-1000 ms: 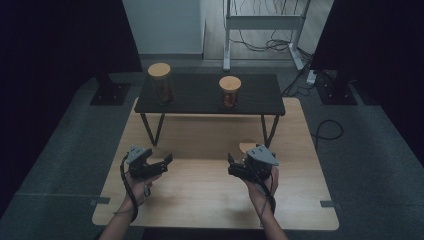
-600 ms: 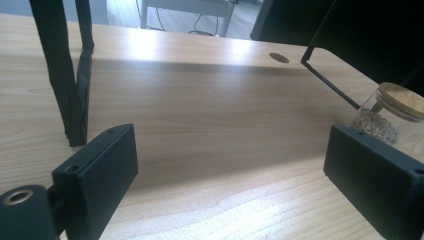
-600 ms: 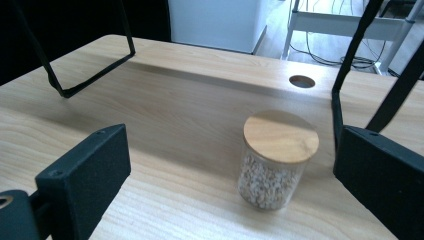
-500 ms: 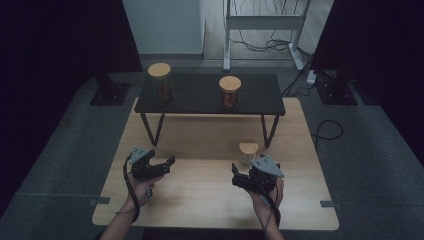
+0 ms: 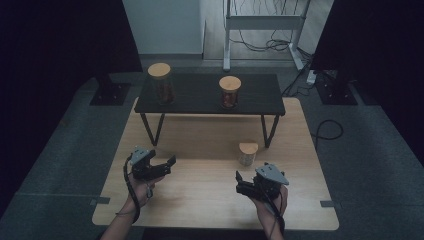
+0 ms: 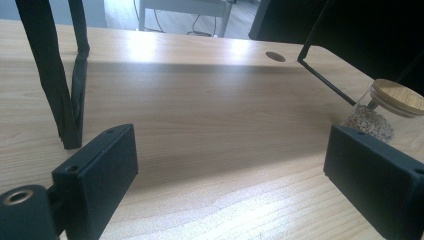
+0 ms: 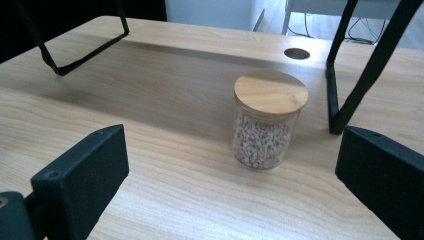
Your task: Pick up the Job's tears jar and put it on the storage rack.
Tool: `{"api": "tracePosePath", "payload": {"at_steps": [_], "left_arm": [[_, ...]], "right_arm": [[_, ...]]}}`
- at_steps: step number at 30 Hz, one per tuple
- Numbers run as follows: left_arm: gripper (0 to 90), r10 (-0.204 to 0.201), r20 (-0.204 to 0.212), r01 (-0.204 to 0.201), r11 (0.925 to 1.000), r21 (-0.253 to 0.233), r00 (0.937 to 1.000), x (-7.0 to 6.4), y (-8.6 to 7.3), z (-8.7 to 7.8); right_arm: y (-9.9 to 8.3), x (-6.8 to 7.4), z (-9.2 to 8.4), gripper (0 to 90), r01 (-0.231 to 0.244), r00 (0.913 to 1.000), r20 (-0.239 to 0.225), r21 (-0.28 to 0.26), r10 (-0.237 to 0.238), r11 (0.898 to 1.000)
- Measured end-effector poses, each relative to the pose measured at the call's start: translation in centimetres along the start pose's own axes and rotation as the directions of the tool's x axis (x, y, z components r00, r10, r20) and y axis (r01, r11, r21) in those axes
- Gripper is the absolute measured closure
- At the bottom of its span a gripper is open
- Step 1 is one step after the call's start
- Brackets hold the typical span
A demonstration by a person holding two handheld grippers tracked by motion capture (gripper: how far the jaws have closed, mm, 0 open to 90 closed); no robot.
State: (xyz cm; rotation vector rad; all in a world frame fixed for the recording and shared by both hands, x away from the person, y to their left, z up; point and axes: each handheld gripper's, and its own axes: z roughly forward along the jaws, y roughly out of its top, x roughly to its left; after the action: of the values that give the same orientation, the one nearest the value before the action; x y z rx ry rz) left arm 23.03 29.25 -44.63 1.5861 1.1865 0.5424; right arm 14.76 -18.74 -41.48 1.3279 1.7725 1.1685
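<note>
A small glass jar (image 5: 247, 152) of pale grains with a wooden lid stands upright on the wooden table (image 5: 200, 205), by the shelf's right leg. My right gripper (image 5: 240, 183) sits just nearer than it and is open. Its jaws have just been opening, and nothing is between them. In the right gripper view the jar (image 7: 267, 125) stands ahead of the wide jaws (image 7: 230, 160), apart from them. My left gripper (image 5: 168, 164) rests open at the table's left with nothing in it. In the left gripper view the jar (image 6: 385, 107) shows beyond the right side of the gripper (image 6: 230, 165).
A low black shelf (image 5: 200, 95) on thin black legs spans the back of the table. It carries a tall jar (image 5: 161, 85) at its left and a shorter jar (image 5: 229, 92) near its middle, both with wooden lids. A cable hole (image 7: 296, 53) lies beyond the jar.
My right gripper has drawn back toward the near edge, and the jar it covered now stands in plain sight. The left gripper has stayed put.
</note>
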Motion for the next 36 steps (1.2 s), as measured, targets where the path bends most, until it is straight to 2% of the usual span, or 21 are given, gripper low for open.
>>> {"api": "tracePosePath", "payload": {"at_steps": [11, 29, 36], "left_arm": [[6.7, 0.001, 0.001, -0.001, 1.0, -0.003, 1.0, 0.0, 0.0, -0.1], [6.8, 0.014, -0.003, -0.014, 0.9998, 0.011, 0.9999, -0.3, -0.1, 0.3], [6.7, 0.02, -0.007, -0.02, 0.9995, 0.023, 0.9998, -0.3, -0.2, 0.5]], "right_arm": [[-0.4, -0.6, 0.4, 0.0, -0.037, 0.9988, 0.033, 0.046, 0.036, 0.998], [-0.7, -1.3, 2.3, 0.0, -0.054, 0.9985, 0.013, 0.097, 0.053, 0.994], [-0.3, -1.2, 3.7, 0.0, -0.047, 0.9989, 0.014, 0.113, 0.046, 0.993]]}}
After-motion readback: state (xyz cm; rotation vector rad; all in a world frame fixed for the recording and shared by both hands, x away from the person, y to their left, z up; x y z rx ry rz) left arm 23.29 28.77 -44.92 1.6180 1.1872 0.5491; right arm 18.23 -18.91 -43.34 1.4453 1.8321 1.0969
